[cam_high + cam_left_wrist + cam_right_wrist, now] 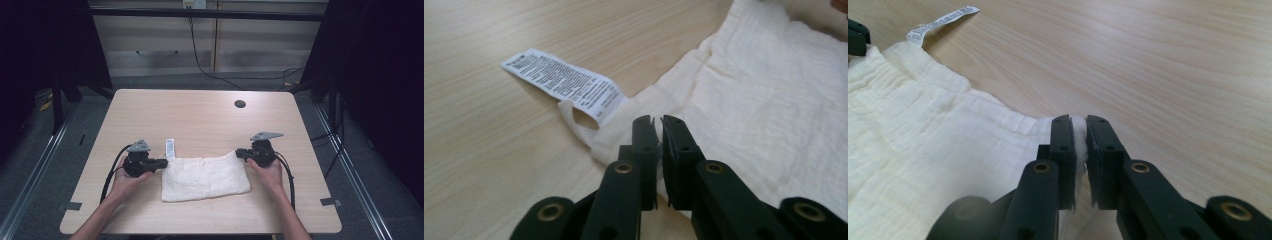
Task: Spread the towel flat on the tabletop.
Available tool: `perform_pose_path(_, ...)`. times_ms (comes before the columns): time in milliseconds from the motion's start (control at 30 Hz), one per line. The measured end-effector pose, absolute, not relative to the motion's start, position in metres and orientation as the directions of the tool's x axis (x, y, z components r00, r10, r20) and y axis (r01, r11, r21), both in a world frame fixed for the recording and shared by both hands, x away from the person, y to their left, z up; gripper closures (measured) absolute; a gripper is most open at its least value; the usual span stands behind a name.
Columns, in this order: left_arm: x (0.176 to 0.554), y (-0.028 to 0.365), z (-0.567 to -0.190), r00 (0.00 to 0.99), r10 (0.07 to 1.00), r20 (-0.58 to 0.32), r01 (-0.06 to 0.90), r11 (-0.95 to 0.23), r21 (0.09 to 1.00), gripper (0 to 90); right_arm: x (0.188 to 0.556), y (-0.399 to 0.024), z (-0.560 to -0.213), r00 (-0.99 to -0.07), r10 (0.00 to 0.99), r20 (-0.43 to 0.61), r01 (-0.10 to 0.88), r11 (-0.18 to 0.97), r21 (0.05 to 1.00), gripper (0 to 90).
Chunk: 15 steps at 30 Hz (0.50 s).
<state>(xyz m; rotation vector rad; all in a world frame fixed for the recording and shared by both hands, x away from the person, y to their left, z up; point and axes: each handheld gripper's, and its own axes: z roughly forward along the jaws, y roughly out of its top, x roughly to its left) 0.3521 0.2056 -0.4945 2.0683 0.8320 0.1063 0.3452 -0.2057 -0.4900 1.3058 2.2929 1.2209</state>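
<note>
On the near half of a light wooden table (200,110), a folded white cloth (205,177) is lying flat, its long side running left to right. A person's two hands are coming in from the near edge, each holding black tongs at one of the cloth's far corners.

The left tongs (164,162) are pointing right at the far left corner. In the left gripper view (659,122) their jaws are standing nearly together with a thin gap, and the cloth's edge is passing under and between them; the jaws are pinching it. A white care label (561,82), printed with small black text, is sticking out from that corner and lying flat on the wood just beyond the jaws.

The right tongs (239,153) are pointing left at the far right corner. In the right gripper view (1079,127) the jaws are clamping a small bunch of white cloth, which is showing in the narrow slit between them.

A dark round hole (240,104) is sitting in the table's far right part, well apart from the cloth.
</note>
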Motion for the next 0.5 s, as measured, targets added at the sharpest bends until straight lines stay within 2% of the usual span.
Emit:
perform_pose_path(100, 0.354, 0.204, -0.497, 0.773, 0.589, -0.237, 0.528, -0.388, 0.755, 63.9, 0.346, -0.205, -0.491, -0.576, 0.796, 0.188, 0.602, 0.257, 0.756, 83.7)
perform_pose_path(200, 0.353, 0.199, -0.501, 0.783, 0.577, -0.233, 0.529, -0.419, 0.738, 59.2, 0.346, -0.206, -0.491, -0.573, 0.797, 0.189, 0.604, 0.256, 0.755, 83.0)
perform_pose_path(267, 0.351, 0.195, -0.504, 0.794, 0.567, -0.22, 0.521, -0.447, 0.727, 64.1, 0.346, -0.207, -0.491, -0.573, 0.798, 0.19, 0.606, 0.256, 0.754, 82.4)
perform_pose_path(367, 0.349, 0.193, -0.504, 0.81, 0.546, -0.211, 0.508, -0.476, 0.718, 80.4, 0.346, -0.207, -0.492, -0.575, 0.796, 0.188, 0.605, 0.259, 0.753, 79.9)
perform_pose_path(500, 0.348, 0.194, -0.502, 0.814, 0.54, -0.213, 0.506, -0.482, 0.715, 85.5, 0.346, -0.207, -0.492, -0.573, 0.8, 0.178, 0.602, 0.264, 0.754, 75.5)
